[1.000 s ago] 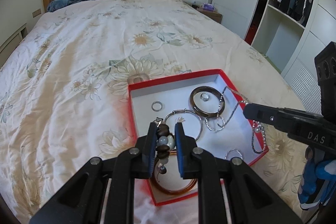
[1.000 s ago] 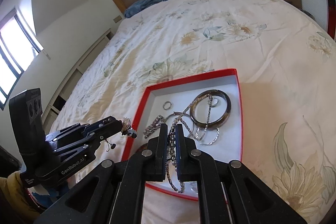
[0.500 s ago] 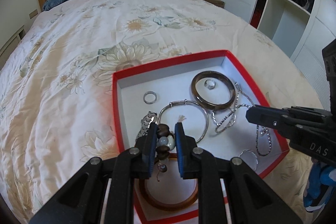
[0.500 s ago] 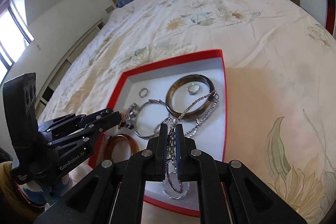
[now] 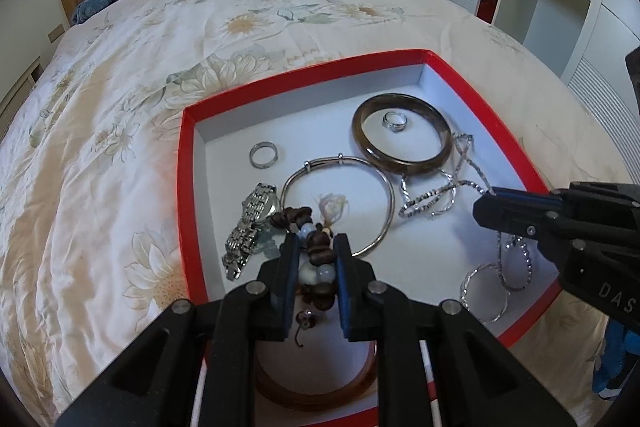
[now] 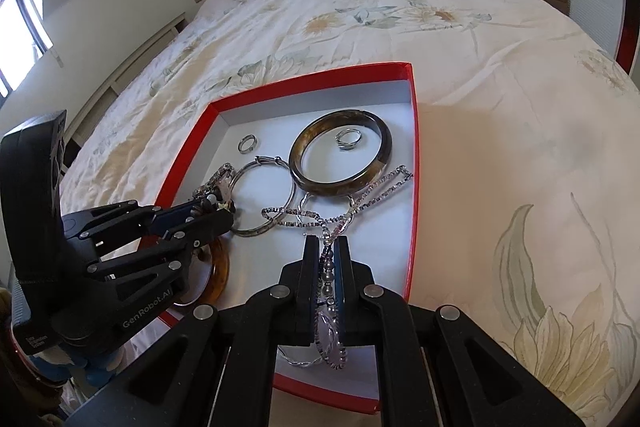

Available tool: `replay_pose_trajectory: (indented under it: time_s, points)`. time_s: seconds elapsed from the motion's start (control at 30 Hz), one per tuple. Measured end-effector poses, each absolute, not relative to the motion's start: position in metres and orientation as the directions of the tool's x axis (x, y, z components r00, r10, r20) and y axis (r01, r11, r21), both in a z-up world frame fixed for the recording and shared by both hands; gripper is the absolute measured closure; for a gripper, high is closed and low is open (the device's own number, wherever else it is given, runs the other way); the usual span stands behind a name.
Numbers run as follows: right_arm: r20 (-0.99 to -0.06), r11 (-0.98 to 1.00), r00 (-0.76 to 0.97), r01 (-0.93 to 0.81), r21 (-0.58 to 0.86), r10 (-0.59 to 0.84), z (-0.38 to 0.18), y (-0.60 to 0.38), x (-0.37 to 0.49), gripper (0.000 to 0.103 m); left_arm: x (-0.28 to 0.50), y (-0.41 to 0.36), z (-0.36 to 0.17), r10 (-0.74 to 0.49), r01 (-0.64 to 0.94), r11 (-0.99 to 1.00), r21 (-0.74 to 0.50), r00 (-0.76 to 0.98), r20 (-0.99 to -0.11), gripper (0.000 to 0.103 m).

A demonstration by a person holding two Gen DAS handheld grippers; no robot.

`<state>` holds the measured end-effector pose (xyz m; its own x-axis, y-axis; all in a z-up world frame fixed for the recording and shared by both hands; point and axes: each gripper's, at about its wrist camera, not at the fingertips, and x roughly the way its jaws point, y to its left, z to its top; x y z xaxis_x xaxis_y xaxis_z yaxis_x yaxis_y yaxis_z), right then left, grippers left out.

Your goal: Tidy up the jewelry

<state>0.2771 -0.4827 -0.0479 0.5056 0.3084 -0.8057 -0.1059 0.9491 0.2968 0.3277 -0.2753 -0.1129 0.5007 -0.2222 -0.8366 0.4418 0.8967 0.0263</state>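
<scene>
Wooden-bead bracelet clamped between left gripper pads, low over near-left part of red box, above silver bangle and watch. Gripper pitched steeply down. Silver bead chain pinched in right gripper, jaws nearly together, also angled down; chain trails onto box floor beside dark bangle. Box on floral bedspread.

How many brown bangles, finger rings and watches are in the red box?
Brown bangles: 2 (dark bangle, amber bangle)
Finger rings: 2 (plain ring, ring inside the dark bangle)
Watches: 1 (watch)
Total: 5
</scene>
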Motion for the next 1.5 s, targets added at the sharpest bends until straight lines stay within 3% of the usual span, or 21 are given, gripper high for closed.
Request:
replay_pose_trajectory:
  time_s: [0.3, 0.5, 0.67, 1.0, 1.03, 1.1, 1.5]
  points:
    - [-0.816, 0.955, 0.501, -0.093, 0.282, 0.290, -0.049, -0.482, 0.273, 0.096, 0.328, -0.273, -0.114, -0.233, 0.426, 0.905, -0.003, 0.489, -0.841, 0.085]
    - [-0.825, 0.961, 0.498, -0.081, 0.263, 0.268, -0.048, -0.480, 0.269, 0.093, 0.325, -0.270, -0.111, -0.242, 0.424, 0.905, -0.018, 0.480, -0.844, 0.074]
    - [-0.831, 0.968, 0.500, -0.065, 0.244, 0.243, -0.044, -0.482, 0.264, 0.083, 0.319, -0.270, -0.105, -0.254, 0.434, 0.901, -0.024, 0.480, -0.840, 0.070]
    - [-0.826, 0.974, 0.525, -0.025, 0.225, 0.204, -0.023, -0.484, 0.242, 0.076, 0.301, -0.256, -0.080, -0.263, 0.410, 0.911, -0.038, 0.507, -0.821, 0.066]
    - [-0.825, 0.975, 0.528, -0.022, 0.223, 0.201, -0.020, -0.483, 0.239, 0.076, 0.299, -0.254, -0.078, -0.260, 0.405, 0.914, -0.038, 0.511, -0.819, 0.058]
    - [-0.822, 0.976, 0.537, -0.017, 0.215, 0.190, -0.013, -0.480, 0.232, 0.074, 0.292, -0.249, -0.071, -0.255, 0.392, 0.919, -0.034, 0.528, -0.810, 0.052]
    - [-0.790, 0.986, 0.594, -0.040, 0.160, 0.152, 0.039, -0.436, 0.181, 0.059, 0.242, -0.195, -0.020, -0.234, 0.324, 0.946, -0.033, 0.605, -0.761, 0.052]
